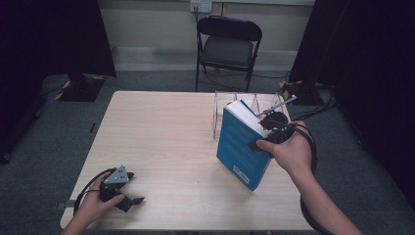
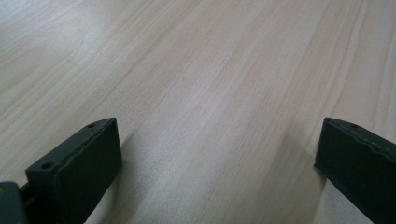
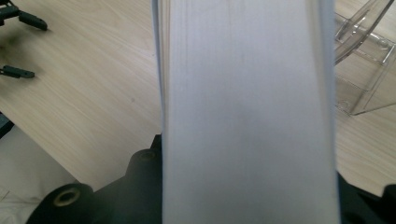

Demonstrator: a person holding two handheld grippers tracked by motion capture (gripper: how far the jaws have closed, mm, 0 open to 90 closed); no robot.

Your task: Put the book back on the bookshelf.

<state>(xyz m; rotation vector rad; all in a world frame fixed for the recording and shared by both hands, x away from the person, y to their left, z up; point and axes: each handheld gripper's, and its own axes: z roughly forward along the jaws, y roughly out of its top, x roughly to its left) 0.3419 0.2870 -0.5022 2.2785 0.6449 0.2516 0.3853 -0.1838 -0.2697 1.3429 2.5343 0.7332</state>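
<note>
Right gripper (image 1: 272,128) is clamped on the blue book (image 1: 243,147), page edge facing it, clear rack (image 1: 235,105) just beyond – keep it upright, line up w/ a slot. Left gripper (image 1: 128,192) idle, jaws wide.

I note a pale wood bench (image 1: 166,147), grain running near to far. A clear plastic rack (image 1: 230,105) stands at its far right. Beyond the far edge, a black folding chair (image 1: 227,46) on grey carpet.
</note>
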